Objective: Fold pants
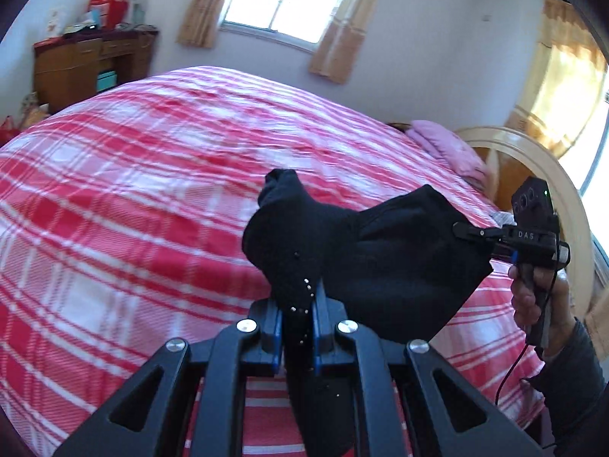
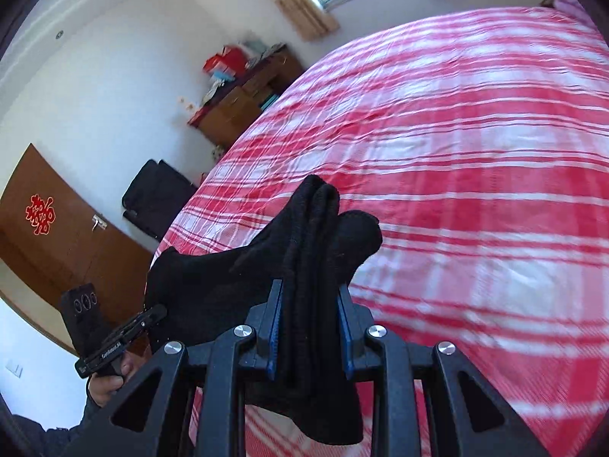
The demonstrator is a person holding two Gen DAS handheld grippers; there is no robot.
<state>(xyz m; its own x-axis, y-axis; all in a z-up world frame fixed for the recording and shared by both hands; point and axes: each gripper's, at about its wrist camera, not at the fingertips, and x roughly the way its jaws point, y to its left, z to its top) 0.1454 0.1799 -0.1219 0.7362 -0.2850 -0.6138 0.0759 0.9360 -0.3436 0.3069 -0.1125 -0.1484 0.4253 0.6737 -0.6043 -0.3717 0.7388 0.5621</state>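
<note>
The black pants (image 1: 365, 251) hang in the air between my two grippers, low in the centre of both views, lifted clear above the red and white plaid bedspread (image 1: 133, 198) that fills the middle of each frame. My left gripper (image 1: 297, 327) is closed on a bunched edge of the fabric, the blue pads squeezed narrow with cloth spilling up and over them. My right gripper (image 2: 310, 327) also clamps a thick wad of several layers, its jaws held a little further apart by the bulk, and folds poke up above the fingertips. In the left view I can see my right tool at the right edge of the frame pinching the far end of the cloth, so the garment spans from one grip to the other and sags between. I judge this to be the carrying or spreading step, before any real fold is laid: the pants look bundled, not flat. Next I would need to draw my hands apart to take out the slack and lower the cloth onto the bedspread. A pink pillow (image 1: 445, 148) lies at the right, and a wooden desk (image 1: 91, 64) stands in the upper left.
</note>
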